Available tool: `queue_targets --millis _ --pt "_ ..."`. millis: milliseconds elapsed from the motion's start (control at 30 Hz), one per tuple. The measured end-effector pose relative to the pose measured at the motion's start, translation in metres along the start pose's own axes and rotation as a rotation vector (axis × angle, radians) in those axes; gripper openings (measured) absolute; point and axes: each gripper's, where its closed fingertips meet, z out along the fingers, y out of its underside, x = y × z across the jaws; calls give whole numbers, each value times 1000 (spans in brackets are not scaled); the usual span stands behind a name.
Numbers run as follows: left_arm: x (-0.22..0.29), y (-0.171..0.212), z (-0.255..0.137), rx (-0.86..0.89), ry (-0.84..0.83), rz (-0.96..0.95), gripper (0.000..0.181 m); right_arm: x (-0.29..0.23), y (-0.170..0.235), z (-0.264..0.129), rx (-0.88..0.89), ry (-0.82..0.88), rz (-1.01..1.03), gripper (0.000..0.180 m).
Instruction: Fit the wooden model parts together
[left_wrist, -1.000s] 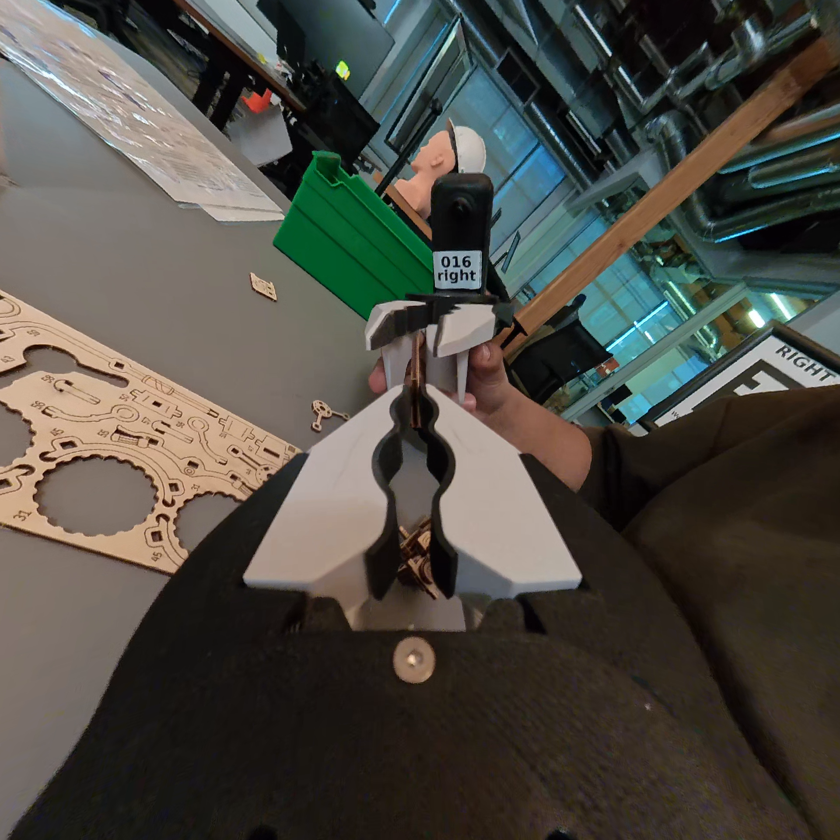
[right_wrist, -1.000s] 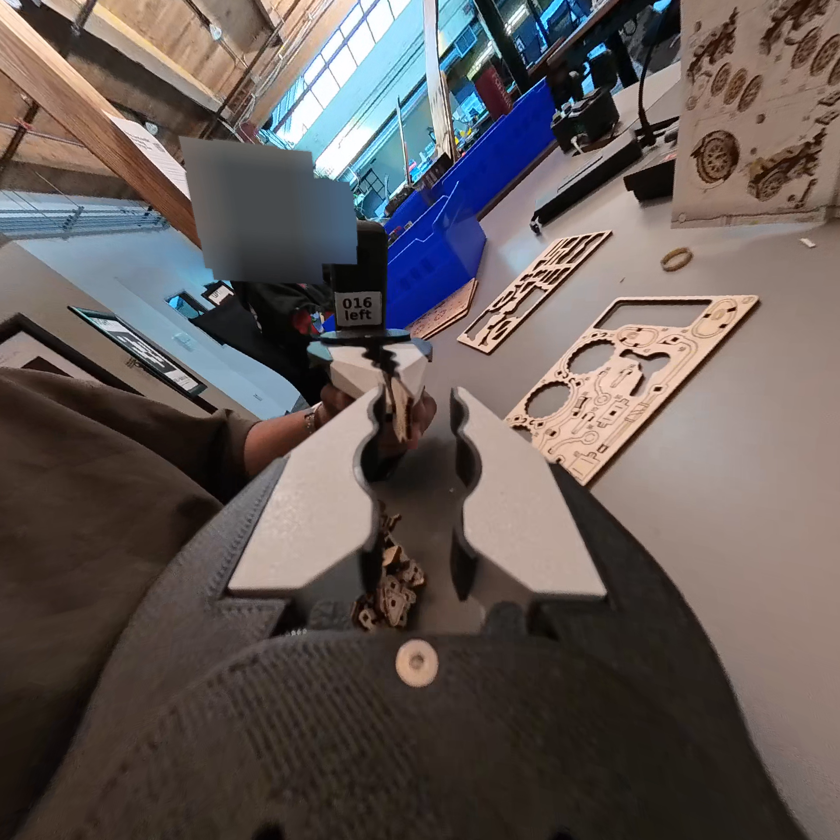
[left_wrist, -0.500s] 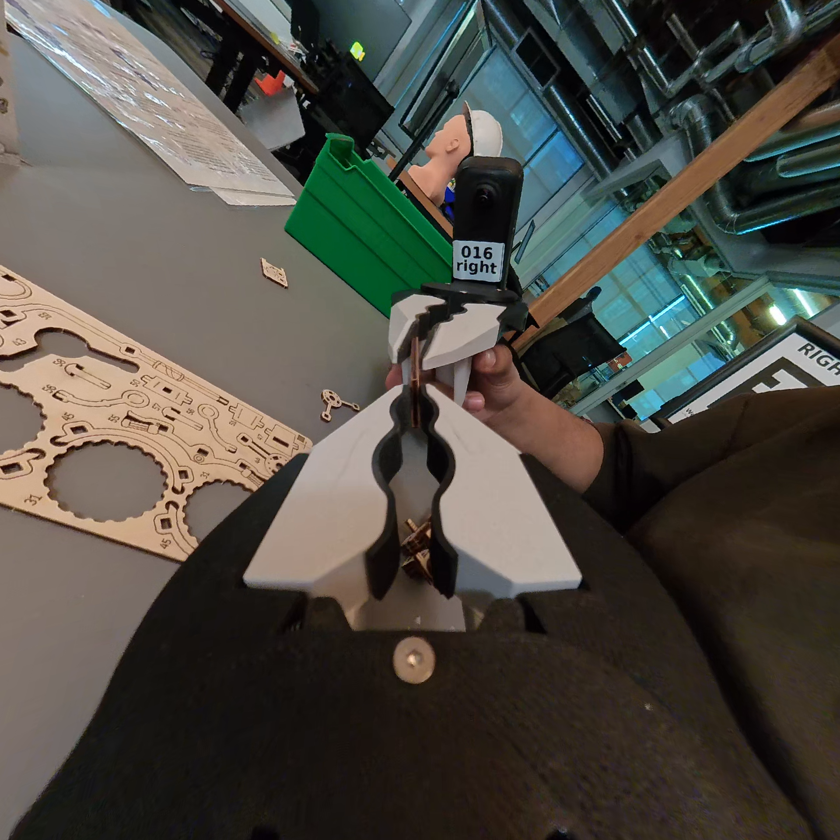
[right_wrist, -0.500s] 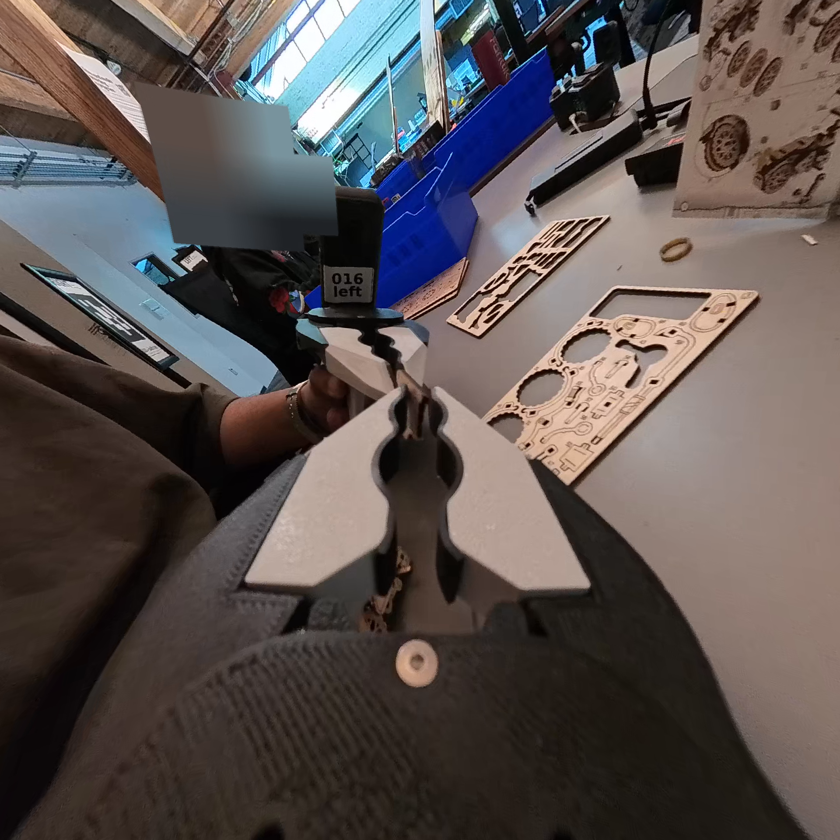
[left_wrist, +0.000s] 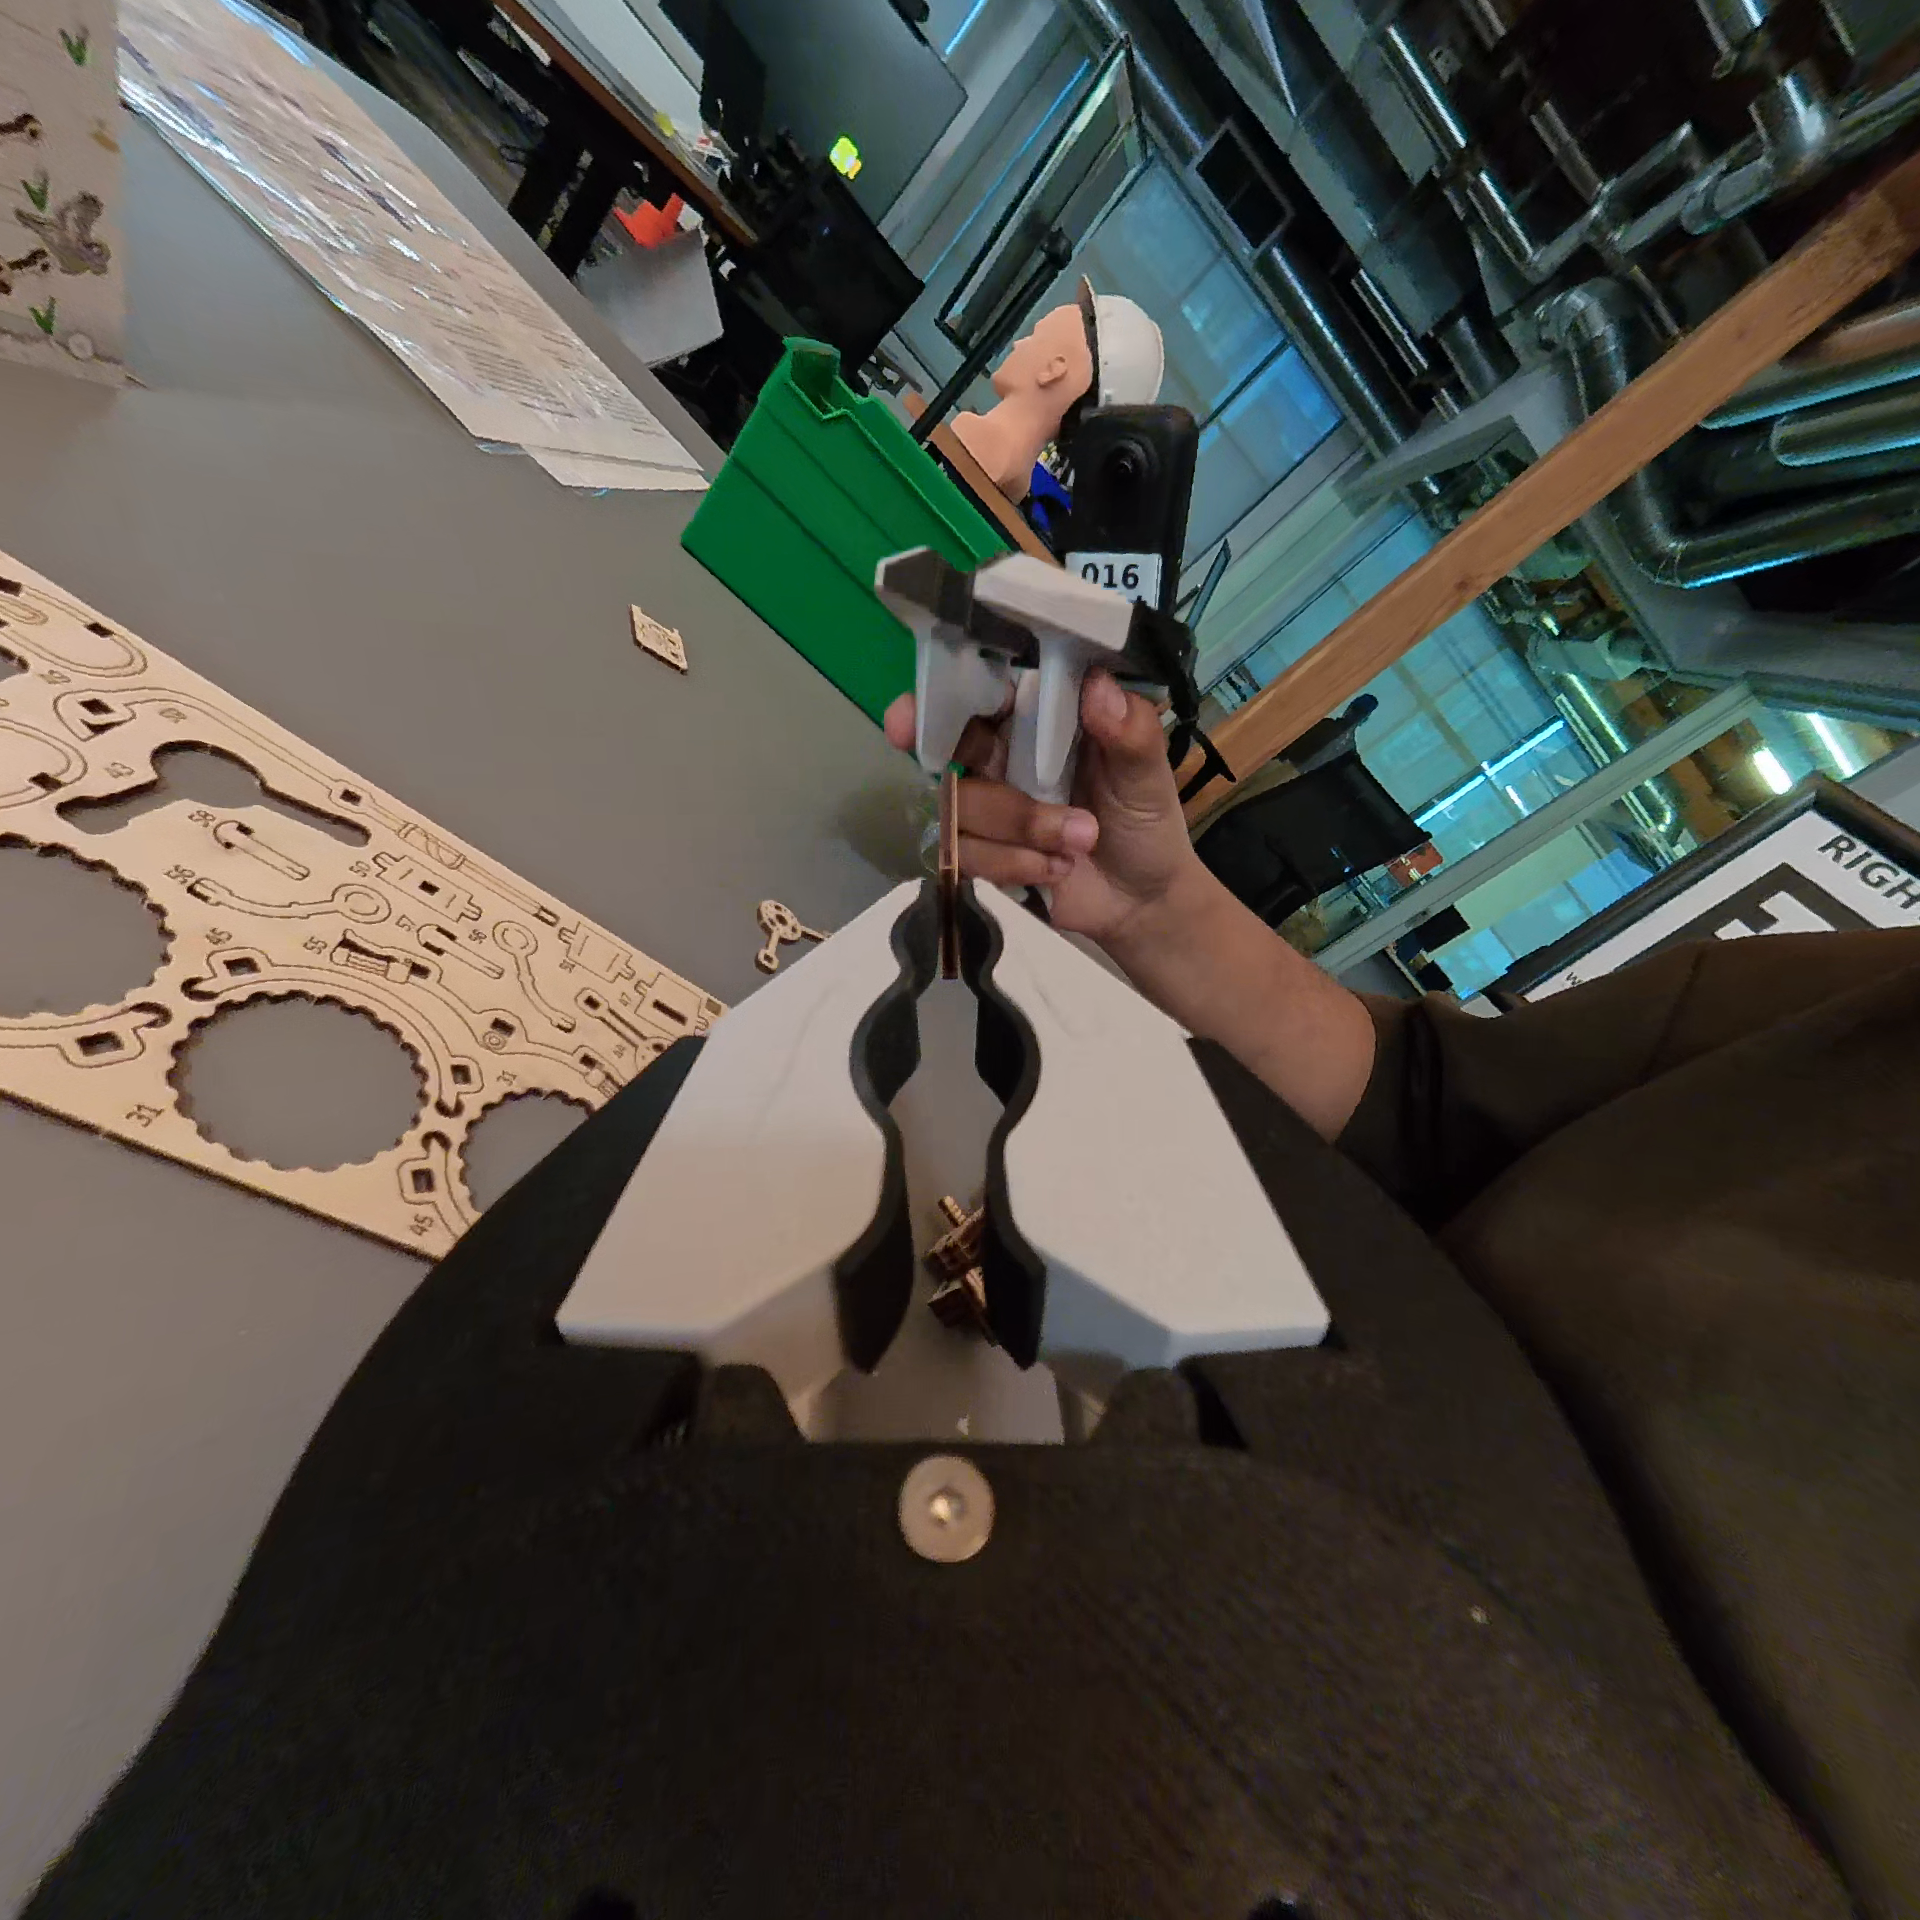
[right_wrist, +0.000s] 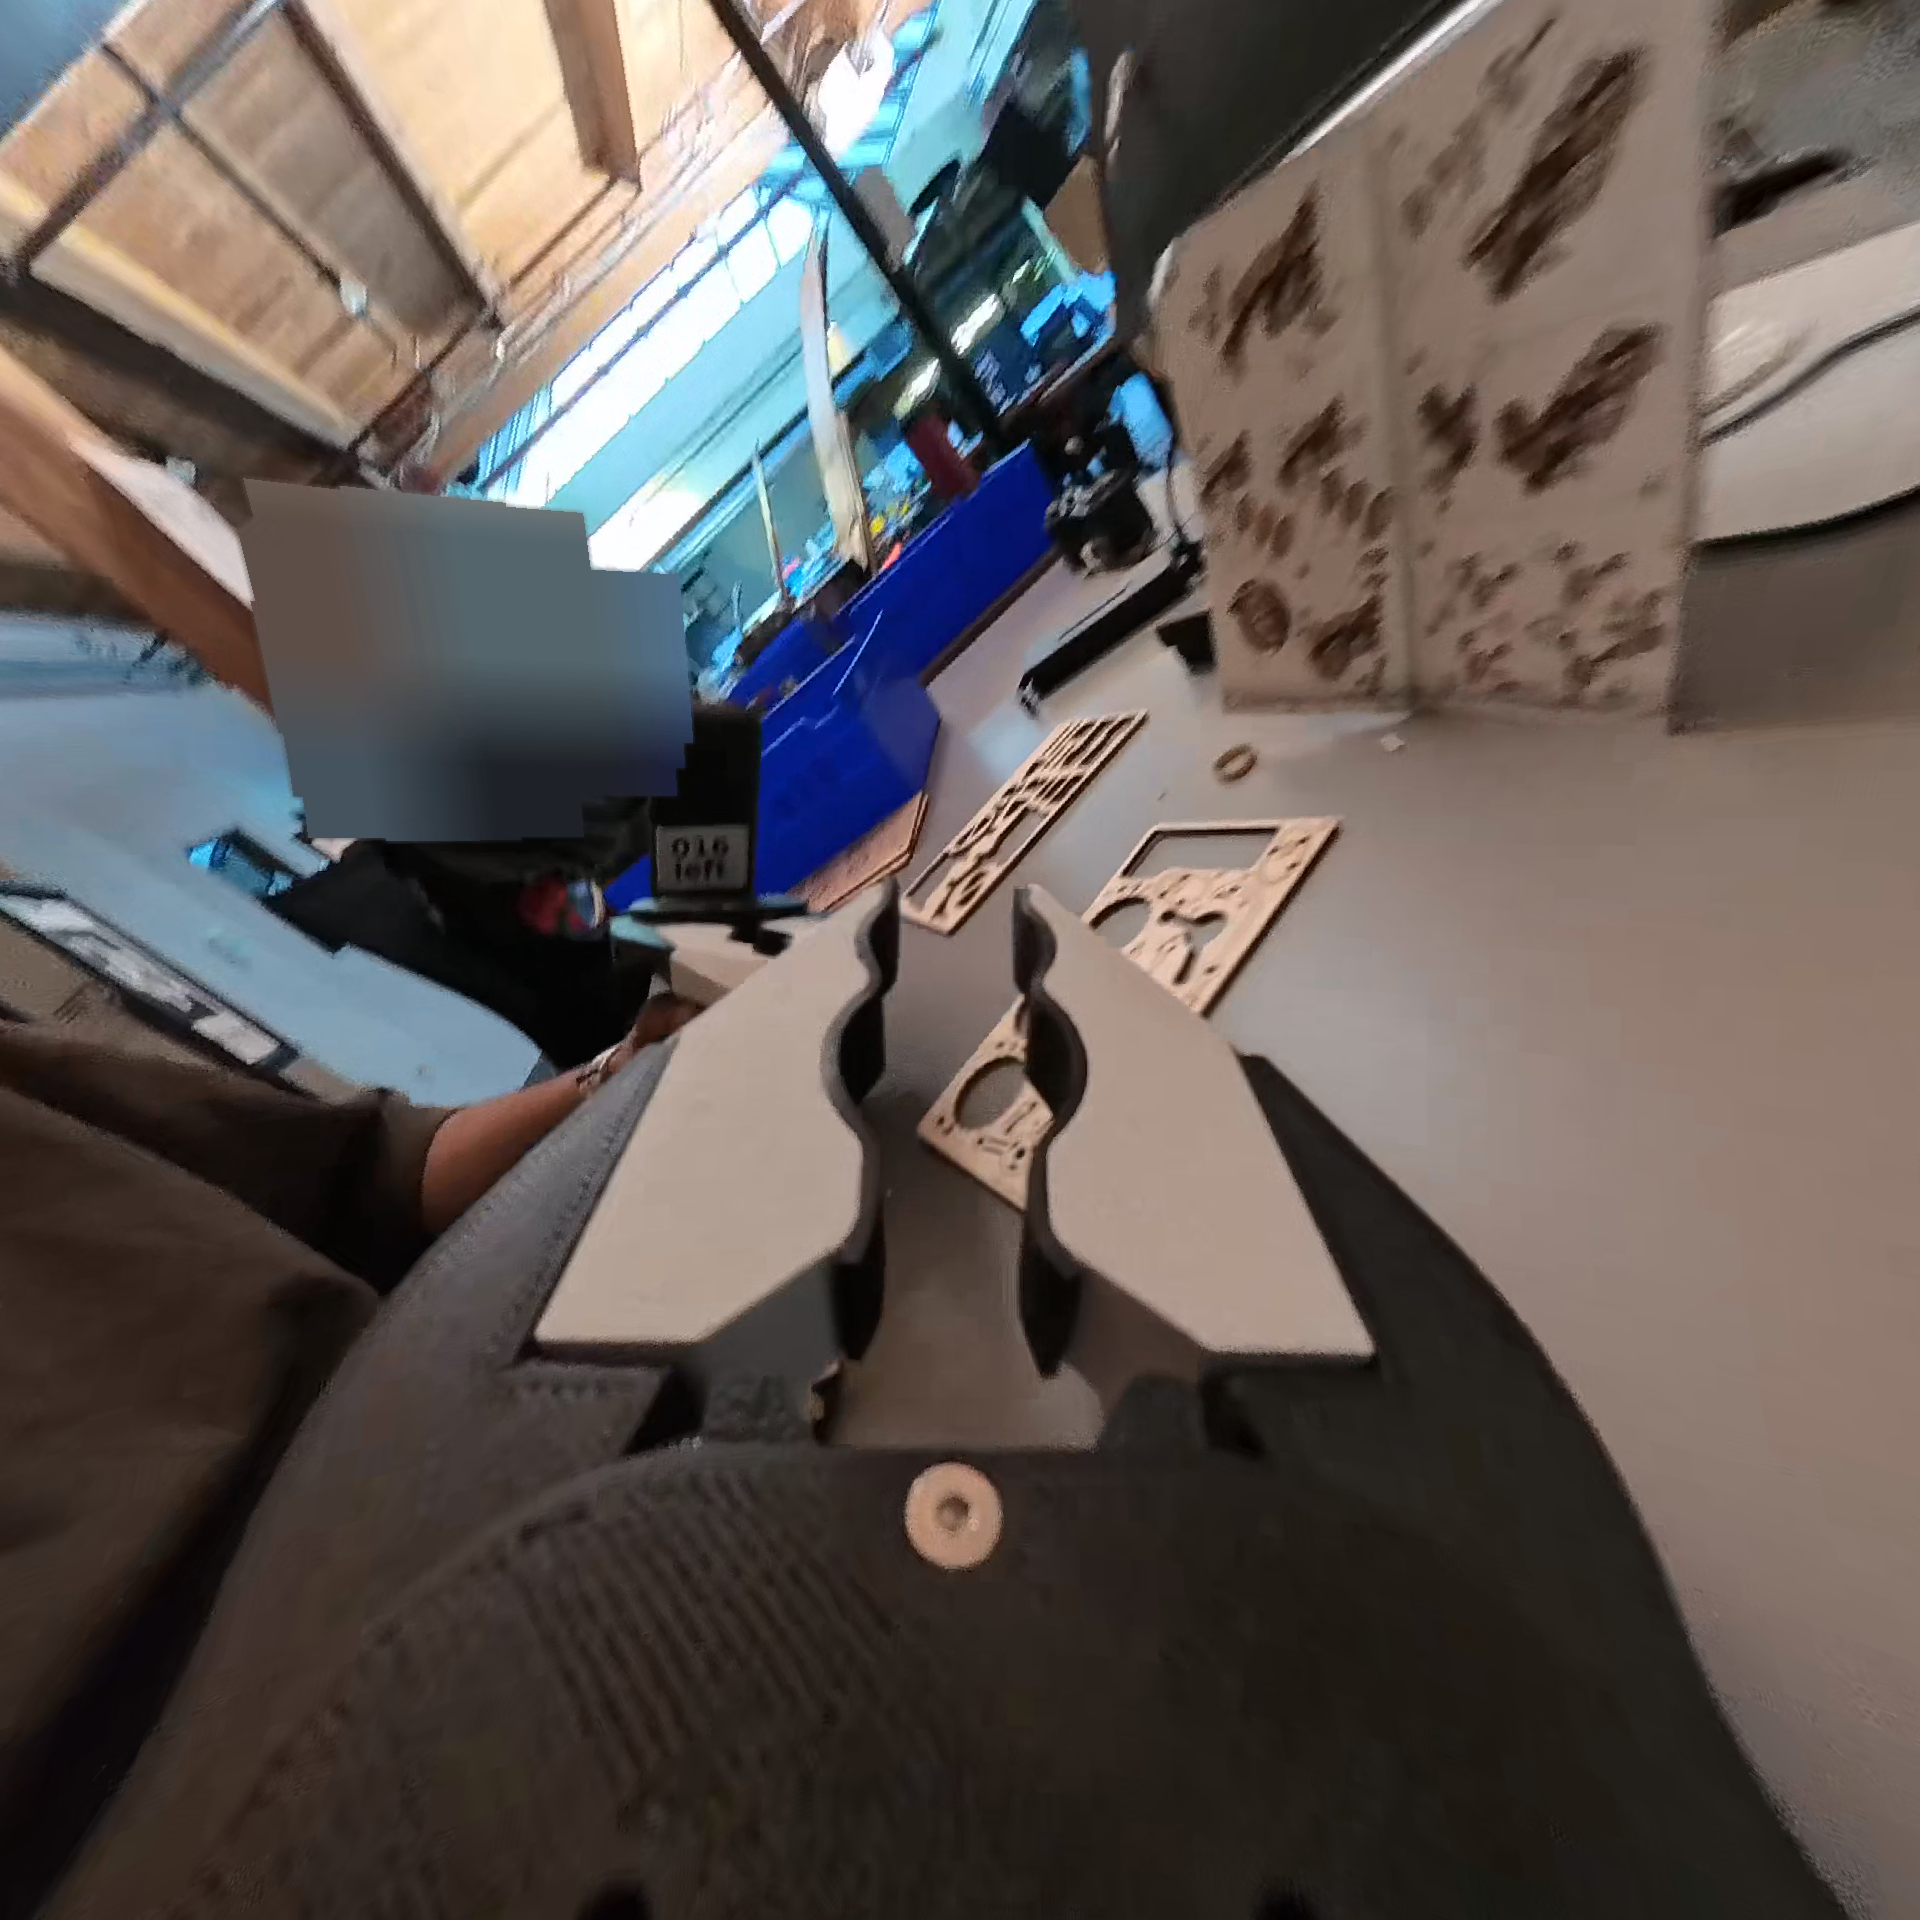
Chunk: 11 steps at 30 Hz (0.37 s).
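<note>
My left gripper (left_wrist: 948, 925) is shut on a thin wooden model part (left_wrist: 948, 883), seen edge-on and sticking up past the fingertips. More small wooden pieces (left_wrist: 961, 1268) show low between its fingers. My right gripper (right_wrist: 956, 925) is open and empty, with its view blurred. In the left wrist view the right gripper (left_wrist: 982, 665) is held in a hand just above and beyond the wooden part, apart from it. In the right wrist view the left gripper (right_wrist: 717, 961) is mostly hidden behind my left finger.
A punched-out wooden sheet (left_wrist: 260, 987) lies on the grey table at left, with a key-shaped piece (left_wrist: 774, 928) and a small square piece (left_wrist: 658, 636) loose near it. A green bin (left_wrist: 821, 540) stands behind. The right wrist view shows two sheets (right_wrist: 1195, 925), blue bins (right_wrist: 862, 748) and a standing booklet (right_wrist: 1434, 468). My hands' fingertips stand some 9 centimeters from each other.
The right gripper closed at the wooden part half a second ago. It has now opened and pulled up and away. The left gripper keeps its hold on the part.
</note>
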Motion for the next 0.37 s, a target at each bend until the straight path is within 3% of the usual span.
queue_targets --millis 133,367 --pt "-2 0 0 -1 -3 -9 1 13 -11 -12 49 55 -26 19" --pt "-5 2 0 -9 -15 -14 1 10 14 4 -61 55 -92 19"
